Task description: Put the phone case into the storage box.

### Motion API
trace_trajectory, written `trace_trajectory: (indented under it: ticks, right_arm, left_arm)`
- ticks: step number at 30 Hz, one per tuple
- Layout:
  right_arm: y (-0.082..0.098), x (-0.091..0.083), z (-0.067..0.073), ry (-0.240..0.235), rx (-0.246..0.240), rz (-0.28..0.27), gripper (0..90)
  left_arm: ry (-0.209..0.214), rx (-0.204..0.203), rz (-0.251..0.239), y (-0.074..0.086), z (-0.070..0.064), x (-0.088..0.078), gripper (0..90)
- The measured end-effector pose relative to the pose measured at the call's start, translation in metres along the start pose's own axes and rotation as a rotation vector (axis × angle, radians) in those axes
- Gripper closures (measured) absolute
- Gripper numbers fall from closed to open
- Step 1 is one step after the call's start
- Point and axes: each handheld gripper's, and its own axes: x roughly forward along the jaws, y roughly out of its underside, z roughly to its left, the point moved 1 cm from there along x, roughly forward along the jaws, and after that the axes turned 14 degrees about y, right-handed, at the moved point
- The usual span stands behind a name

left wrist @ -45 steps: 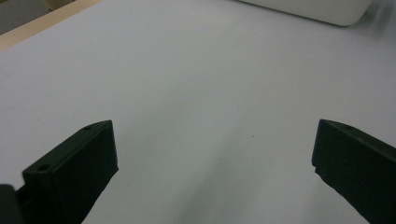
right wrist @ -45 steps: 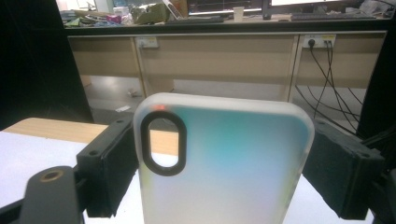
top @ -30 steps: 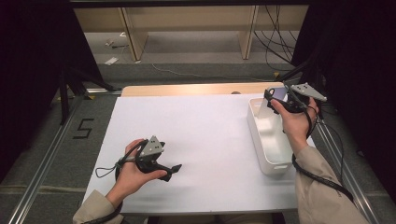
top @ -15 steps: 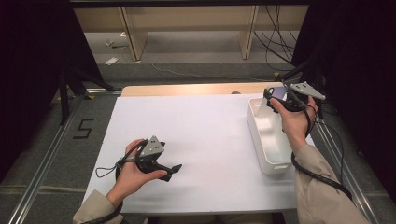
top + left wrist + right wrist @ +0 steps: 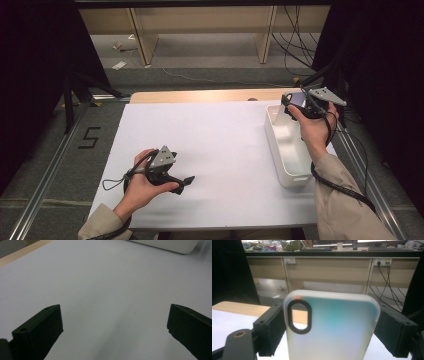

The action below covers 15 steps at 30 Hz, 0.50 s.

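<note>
While your right gripper (image 5: 292,102) hangs above the far end of the white bin (image 5: 280,150), its jaws are clamped on the two long edges of a phone case (image 5: 332,327), which stands upright between them with the oval camera cutout (image 5: 299,316) near its top. The high view shows the case as a small bluish patch at that gripper's tip, over the bin's far corner and clear of the surface (image 5: 220,150).

Judging by the frosted, translucent look, the case is a thin, light shell: it should weigh next to nothing, but it is probably smooth and somewhat flexible, so a hard squeeze across the width could bow it and let it pop out. The grip you have, pads flat on the side walls roughly at mid-height, seems the sensible place; avoid pinching near the cutout, where the wall is likely weakest. It is hardly fragile, so a short drop into the bin should do it no harm.

Your left gripper (image 5: 182,182) rests low near the front left of the surface, jaws spread wide with nothing between them; its own view shows bare white sheet.
</note>
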Motion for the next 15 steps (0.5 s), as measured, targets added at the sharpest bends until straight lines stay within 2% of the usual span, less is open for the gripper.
trace_trajectory:
  ticks: [15]
  right_arm:
    - [-0.0024, 0.0025, -0.0002, 0.002, -0.003, -0.004, 17.7]
  left_arm:
    - [0.001, -0.001, -0.002, 0.0, 0.0, 0.0001, 0.0]
